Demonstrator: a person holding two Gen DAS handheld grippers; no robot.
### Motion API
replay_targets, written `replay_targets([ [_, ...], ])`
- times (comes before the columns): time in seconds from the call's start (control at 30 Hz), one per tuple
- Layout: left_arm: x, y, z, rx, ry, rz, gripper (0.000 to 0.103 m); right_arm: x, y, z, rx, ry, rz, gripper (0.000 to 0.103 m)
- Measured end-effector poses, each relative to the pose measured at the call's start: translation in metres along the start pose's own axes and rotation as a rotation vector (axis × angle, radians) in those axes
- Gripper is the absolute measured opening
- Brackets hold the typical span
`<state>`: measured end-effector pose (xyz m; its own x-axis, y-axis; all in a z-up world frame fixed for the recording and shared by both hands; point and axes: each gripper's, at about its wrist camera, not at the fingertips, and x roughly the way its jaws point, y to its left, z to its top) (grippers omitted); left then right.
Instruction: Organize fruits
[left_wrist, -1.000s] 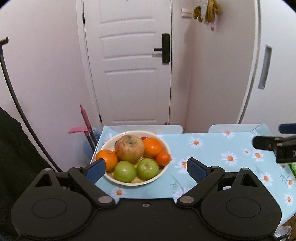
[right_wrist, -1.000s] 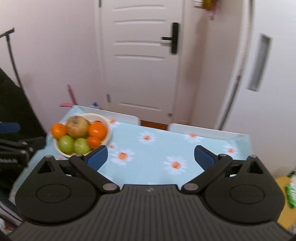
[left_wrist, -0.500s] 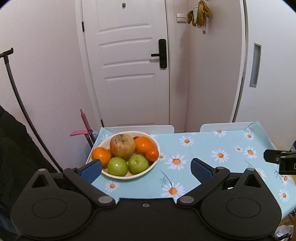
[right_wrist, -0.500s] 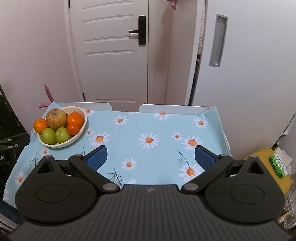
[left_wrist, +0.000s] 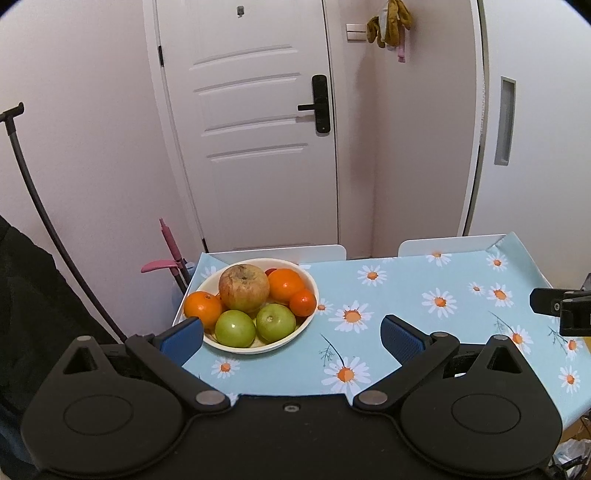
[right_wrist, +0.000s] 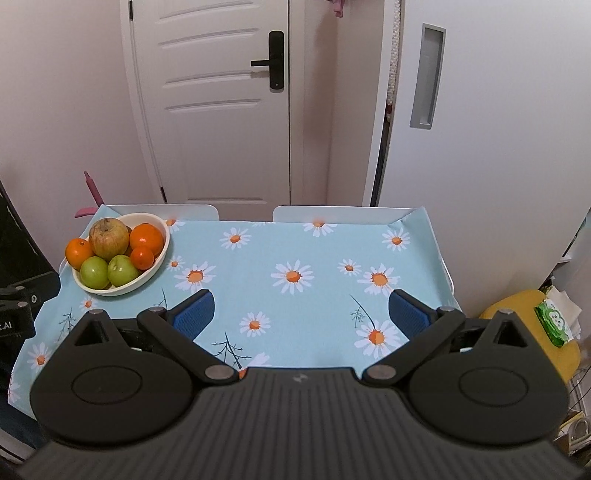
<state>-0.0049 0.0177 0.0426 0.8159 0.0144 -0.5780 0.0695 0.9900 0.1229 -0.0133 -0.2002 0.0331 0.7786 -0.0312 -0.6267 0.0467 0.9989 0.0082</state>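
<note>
A shallow cream-white ceramic bowl (left_wrist: 309, 320) stands at the far left corner of the table (right_wrist: 295, 258), which is covered by a light-blue cloth printed with white-and-orange daisies. The bowl holds all the fruit in view: a large russet yellow-brown apple (left_wrist: 243, 282) on top at the centre, two round green apples (left_wrist: 235, 328) side by side at the near rim, a large orange (left_wrist: 285, 284) to the right of the russet apple, a second orange (left_wrist: 201, 304) at the left rim, and a small orange tangerine (left_wrist: 303, 302) at the right rim. A sliver of something red shows behind the russet apple; its kind cannot be told.

The left hand-held gripper (left_wrist: 291, 336) hangs just short of the bowl, its blue-padded fingers spread wide and holding nothing. The right hand-held gripper (right_wrist: 301, 312) is likewise spread wide and bare, above the middle of the cloth, well apart from the bowl.

No fruit lies loose on the cloth. Judged from this layout, the gathering of fruit into the bowl appears complete, or else a sorting out of the bowl has not yet begun; the frames alone do not settle which.
</note>
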Motion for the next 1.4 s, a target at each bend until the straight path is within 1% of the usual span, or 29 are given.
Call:
replay_targets([
  [0.33,0.0000,0.0002,-0.0003,0.010,-0.002,-0.012,0.103,0.0005,0.0009,-0.0002,0.004,0.008,-0.004,0.103],
  [1.4,0.0013,0.0081,-0.0023,-0.007,0.008,-0.006,0.103,0.0045,0.0055,-0.0011,-0.005,0.025,0.002,0.103],
])
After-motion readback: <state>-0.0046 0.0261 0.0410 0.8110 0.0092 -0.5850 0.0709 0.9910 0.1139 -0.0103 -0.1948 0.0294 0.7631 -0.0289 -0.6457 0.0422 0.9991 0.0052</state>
